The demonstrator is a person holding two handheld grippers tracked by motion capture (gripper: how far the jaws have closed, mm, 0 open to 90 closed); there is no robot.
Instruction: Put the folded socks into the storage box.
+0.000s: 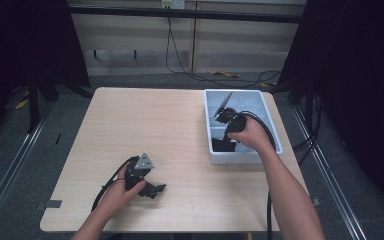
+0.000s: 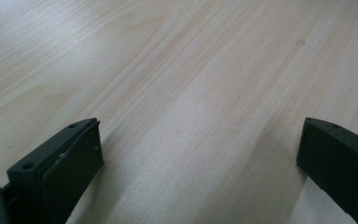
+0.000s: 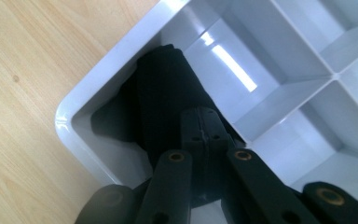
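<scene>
Black rolled cloth lies in the near corner compartment of the grey divided tray, and the right gripper has its jaws closed together, the tips against this cloth. No writing or label can be read anywhere. Left gripper rests wide open and empty on the wooden table, well apart from the tray.

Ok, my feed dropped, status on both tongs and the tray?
Left tongs open, resting on table, nothing between them. Right tongs shut on black cloth, down in near-left corner compartment of white tray. Nothing in the way.
</scene>
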